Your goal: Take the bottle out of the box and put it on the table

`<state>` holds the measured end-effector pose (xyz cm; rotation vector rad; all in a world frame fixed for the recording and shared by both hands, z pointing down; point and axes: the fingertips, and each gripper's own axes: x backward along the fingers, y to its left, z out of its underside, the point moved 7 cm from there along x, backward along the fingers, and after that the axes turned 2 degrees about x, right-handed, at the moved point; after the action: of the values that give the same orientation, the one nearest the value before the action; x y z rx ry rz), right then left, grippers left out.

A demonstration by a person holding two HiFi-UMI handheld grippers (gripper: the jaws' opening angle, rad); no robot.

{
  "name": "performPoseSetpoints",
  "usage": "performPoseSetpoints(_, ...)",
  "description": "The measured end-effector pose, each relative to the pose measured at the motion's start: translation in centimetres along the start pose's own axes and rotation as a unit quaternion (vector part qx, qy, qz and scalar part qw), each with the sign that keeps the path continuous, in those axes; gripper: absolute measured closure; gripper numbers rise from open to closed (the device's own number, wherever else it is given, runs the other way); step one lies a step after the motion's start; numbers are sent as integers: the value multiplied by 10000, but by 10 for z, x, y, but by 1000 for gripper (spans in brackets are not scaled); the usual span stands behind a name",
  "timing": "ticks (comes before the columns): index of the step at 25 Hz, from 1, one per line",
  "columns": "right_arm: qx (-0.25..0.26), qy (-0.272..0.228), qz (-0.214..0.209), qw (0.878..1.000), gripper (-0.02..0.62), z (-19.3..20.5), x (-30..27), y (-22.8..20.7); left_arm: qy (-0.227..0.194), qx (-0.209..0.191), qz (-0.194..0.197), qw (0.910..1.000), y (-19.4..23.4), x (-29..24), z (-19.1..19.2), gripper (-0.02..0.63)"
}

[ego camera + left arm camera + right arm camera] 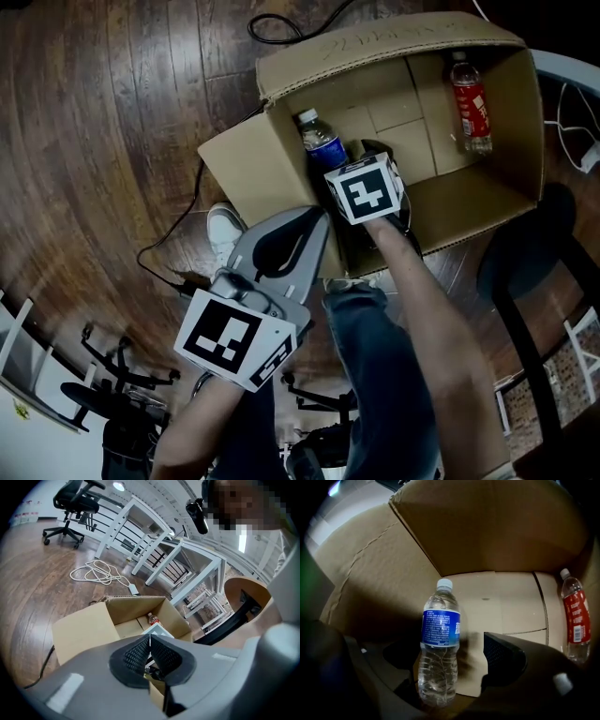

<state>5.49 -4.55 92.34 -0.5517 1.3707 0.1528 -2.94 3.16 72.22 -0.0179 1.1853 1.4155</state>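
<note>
Reaching into the box [394, 42], the right gripper [447, 665] has its fingers spread wide around the blue-label bottle [440, 630], which stands by the box's 9 o'clock wall, not squeezed yet. The left gripper [150, 653] hangs outside, pinched shut and empty. Next up, I'd guess: clamp the body, then lift straight up.

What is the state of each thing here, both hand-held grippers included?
Cardboard box: open at the top.
Blue-label bottle: capped, in the box, between the right jaws, not gripped.
Red-label bottle: capped, in the box's corner.
Left hand-held gripper: shut, empty.
Right hand-held gripper: open.
</note>
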Motion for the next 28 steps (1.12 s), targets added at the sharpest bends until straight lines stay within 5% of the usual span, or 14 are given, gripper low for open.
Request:
performPoseSetpoints(4,602,165,345,9975,231,-8,4,11,-14,45,-64,10000,3,0,-1,608)
performPoseSetpoints(7,412,97,244,9988,328,-4,1,18,-17,62,-98,9999,4,1,0,609)
performPoseSetpoints(19,-146,126,-2,9998,295,-5,-15,9,-39,20,-144,9999,6,-1,0,607)
performPoseSetpoints(28,-180,-293,-78,9994,318,-3,-13,8,-29,136,-202,9997,5,-8,1,609)
